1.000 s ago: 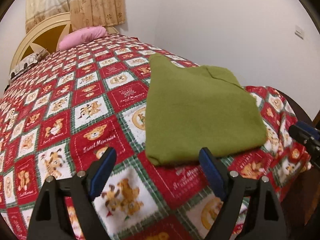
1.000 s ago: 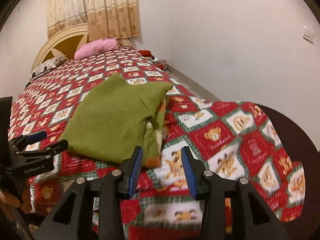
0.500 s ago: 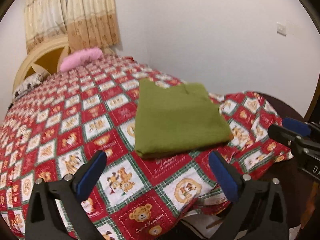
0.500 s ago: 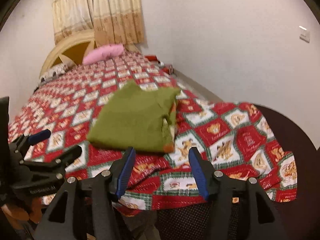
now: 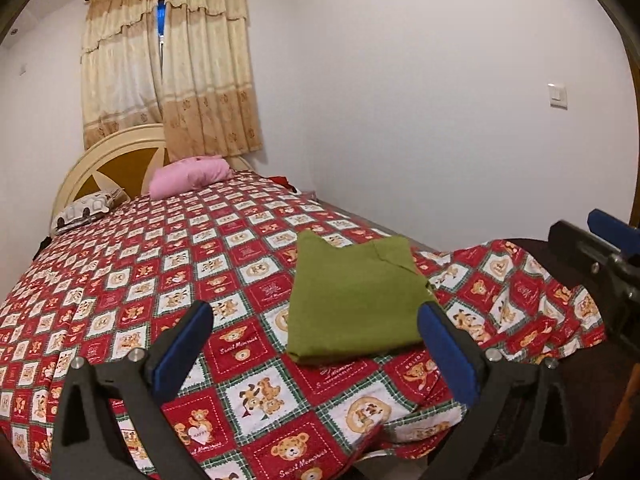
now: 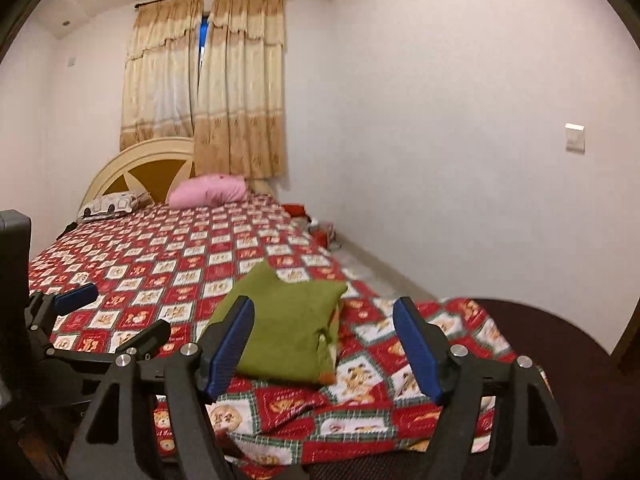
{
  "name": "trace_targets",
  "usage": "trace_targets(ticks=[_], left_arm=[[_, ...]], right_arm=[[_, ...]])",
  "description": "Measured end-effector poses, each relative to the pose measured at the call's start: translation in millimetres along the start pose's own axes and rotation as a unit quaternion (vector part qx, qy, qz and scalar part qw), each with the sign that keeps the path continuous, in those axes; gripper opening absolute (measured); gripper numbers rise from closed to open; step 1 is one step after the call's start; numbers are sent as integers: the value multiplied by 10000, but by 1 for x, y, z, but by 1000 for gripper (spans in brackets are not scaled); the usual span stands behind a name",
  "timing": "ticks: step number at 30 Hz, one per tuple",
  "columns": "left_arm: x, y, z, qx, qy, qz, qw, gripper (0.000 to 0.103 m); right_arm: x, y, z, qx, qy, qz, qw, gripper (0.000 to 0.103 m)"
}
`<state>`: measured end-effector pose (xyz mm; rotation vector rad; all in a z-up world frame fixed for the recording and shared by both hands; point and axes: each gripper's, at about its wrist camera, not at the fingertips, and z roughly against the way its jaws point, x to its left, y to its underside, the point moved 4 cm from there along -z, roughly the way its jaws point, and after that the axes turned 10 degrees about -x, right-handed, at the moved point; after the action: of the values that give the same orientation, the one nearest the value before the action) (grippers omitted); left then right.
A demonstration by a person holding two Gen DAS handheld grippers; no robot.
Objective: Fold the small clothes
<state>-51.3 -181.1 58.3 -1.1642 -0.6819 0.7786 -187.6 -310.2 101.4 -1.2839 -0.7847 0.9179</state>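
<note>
Bed (image 5: 120, 280) fills both views, spread with a red quilt of teddy-bear patches, its cream headboard (image 5: 116, 160) against the curtained window (image 5: 168, 68). A pink pillow (image 5: 188, 174) and a patterned one (image 5: 86, 210) sit at the head, well apart from the work at the foot, which leaves a flat stretch of quilt free for folding.

On that stretch, near the foot and toward the wall side, lies the green garment (image 5: 352, 304), folded into a compact, roughly square bundle. It looks finished, so the task seems at or near its end for this piece.

Left tongs (image 5: 316, 344) are spread wide and hold nothing; they hang short of the garment, apart from it. Right tongs (image 6: 324, 344) are likewise spread and empty, and appear clear of the cloth, a fitting posture once a fold is released.

The right wrist view shows the bundle's wall-side edge, where layers stack and an orange trim (image 6: 328, 378) peeks out, plus clutter on the floor by the wall (image 6: 316, 224). The left wrist view instead shows the smooth top face and near fold line.
</note>
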Motion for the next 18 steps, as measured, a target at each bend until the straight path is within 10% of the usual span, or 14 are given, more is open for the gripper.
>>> trace_targets(ticks=[18], left_arm=[[-3,-2,8,-117,65,-20,9999,103]], right_arm=[[-7,1,2,-44,142,-103,9998,74]])
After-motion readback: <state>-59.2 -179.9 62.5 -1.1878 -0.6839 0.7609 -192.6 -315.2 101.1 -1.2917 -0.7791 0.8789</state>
